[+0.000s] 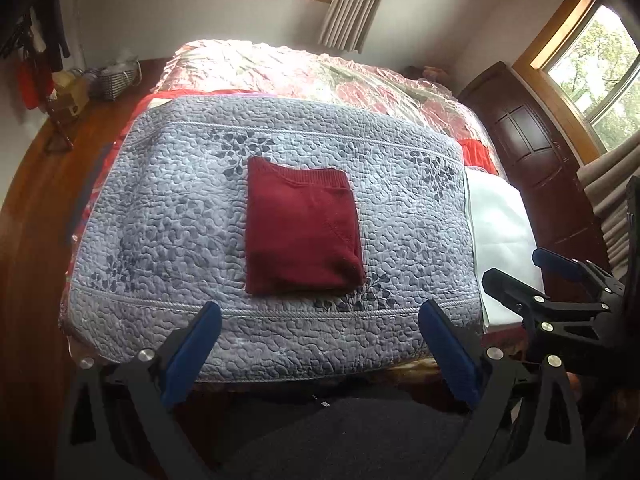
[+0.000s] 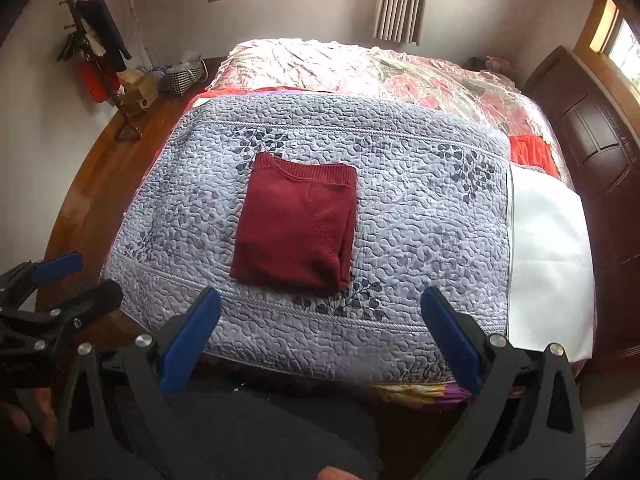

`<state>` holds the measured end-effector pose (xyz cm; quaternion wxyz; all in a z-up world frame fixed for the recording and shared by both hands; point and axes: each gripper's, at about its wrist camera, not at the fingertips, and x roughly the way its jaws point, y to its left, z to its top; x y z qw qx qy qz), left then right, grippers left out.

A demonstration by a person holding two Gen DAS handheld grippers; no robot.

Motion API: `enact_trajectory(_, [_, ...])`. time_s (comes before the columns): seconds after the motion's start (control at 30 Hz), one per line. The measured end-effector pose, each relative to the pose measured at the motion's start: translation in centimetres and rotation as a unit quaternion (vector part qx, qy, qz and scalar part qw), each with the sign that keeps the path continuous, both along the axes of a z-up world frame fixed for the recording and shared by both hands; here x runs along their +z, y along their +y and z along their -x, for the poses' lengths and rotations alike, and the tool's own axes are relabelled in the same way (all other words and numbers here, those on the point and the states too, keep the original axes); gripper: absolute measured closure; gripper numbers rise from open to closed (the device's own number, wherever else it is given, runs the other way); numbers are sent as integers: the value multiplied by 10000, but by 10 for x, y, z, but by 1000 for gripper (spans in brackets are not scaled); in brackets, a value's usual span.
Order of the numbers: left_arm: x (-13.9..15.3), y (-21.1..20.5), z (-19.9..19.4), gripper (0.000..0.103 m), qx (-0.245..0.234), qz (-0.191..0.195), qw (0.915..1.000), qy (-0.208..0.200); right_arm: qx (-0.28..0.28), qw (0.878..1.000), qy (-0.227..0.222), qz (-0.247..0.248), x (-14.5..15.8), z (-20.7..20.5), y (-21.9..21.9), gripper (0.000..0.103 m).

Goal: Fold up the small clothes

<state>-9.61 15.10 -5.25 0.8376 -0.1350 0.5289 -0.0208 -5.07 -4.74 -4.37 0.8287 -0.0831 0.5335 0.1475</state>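
Bed [image 2: 400, 72] under a grey quilted spread [image 2: 420, 240]; folded dark red garment [image 2: 296, 224] flat at its middle, white sheet [image 2: 548, 248] alongside.

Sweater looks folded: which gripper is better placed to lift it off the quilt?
Left, slightly. The left gripper faces the sweater head-on over the quilt; the right gripper sits off toward its right edge. Both are open and empty.
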Motion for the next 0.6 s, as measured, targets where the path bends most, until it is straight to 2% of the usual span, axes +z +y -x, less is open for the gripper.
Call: enact_trajectory(0.6, [1,-8,8,4,-117,-68,9999,-49,-68,9998,-208,-9,4,17,-1,3])
